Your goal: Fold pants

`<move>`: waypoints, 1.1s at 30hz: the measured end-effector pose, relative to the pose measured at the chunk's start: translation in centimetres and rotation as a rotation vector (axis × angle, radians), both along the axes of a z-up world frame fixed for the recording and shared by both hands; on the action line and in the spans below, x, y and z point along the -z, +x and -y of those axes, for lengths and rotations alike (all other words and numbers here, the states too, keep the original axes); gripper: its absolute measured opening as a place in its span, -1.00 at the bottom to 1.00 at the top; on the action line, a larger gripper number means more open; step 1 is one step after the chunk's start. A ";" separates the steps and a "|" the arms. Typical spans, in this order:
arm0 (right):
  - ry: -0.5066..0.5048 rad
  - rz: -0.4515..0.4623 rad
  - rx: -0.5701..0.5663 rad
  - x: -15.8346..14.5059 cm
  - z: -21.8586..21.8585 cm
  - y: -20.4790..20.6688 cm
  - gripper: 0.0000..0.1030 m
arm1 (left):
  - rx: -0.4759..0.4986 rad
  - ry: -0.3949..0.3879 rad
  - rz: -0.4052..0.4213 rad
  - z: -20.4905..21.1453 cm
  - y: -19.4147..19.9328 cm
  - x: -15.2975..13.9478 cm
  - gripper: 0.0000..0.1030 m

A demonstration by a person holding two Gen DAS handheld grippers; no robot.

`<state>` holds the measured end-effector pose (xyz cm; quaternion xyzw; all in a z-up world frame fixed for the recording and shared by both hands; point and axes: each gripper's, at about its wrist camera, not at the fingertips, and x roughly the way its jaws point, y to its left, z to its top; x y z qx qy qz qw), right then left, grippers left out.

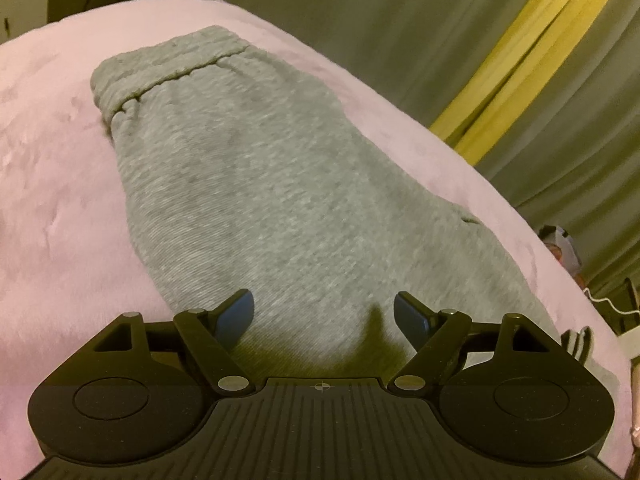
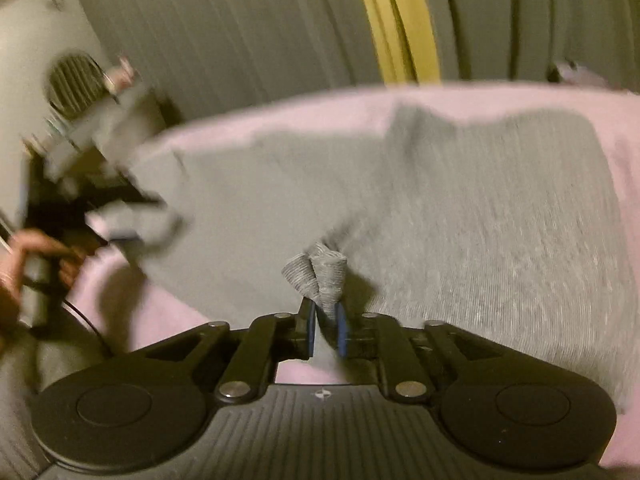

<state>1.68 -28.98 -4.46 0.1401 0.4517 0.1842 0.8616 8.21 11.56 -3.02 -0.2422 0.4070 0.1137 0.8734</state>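
Left wrist view: grey pants lie flat on a pink plush blanket, folded lengthwise into a long tapering shape. Knit is soft, finely ribbed and heathered. Gathered elastic waistband sits at the far end, with a stitched seam below it. Left gripper hovers over the near end, jaws wide apart, nothing between the blue pads. Grey pleated curtain with a yellow stripe hangs behind

Right wrist view: blurred. Right gripper has its jaws close together with a pinched, bunched fold of the grey pants between the blue pads; ribbed fabric sticks up in two small rolls past the tips. Whether the pads press it or sit just loose, cannot tell. Rest of the pants spreads flat over the pink blanket. At far left a hand holds the other gripper's black handle, heavily smeared. Same grey curtain behind
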 end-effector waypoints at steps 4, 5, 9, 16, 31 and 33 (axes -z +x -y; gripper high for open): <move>0.208 0.103 0.061 -2.0 2.9 -0.9 0.61 | 0.015 0.010 0.026 0.2 -0.3 -0.5 0.63; 0.249 0.148 0.092 -2.7 3.8 -1.2 0.71 | 0.029 0.016 0.035 0.5 -0.4 -0.7 0.63; 0.374 0.153 0.273 -2.5 8.2 -1.4 0.92 | 0.191 0.029 0.046 3.0 -0.1 -1.7 0.63; 0.220 -0.043 0.580 1.6 11.4 0.3 0.92 | 0.581 0.061 0.036 13.7 1.0 -3.2 0.63; 0.036 -0.064 0.682 1.8 11.3 0.4 0.93 | 0.703 -0.007 -0.208 23.4 7.0 4.2 0.22; 0.032 -0.052 0.687 1.9 11.3 0.7 0.93 | 0.721 -0.026 -0.203 23.8 7.0 4.2 -0.30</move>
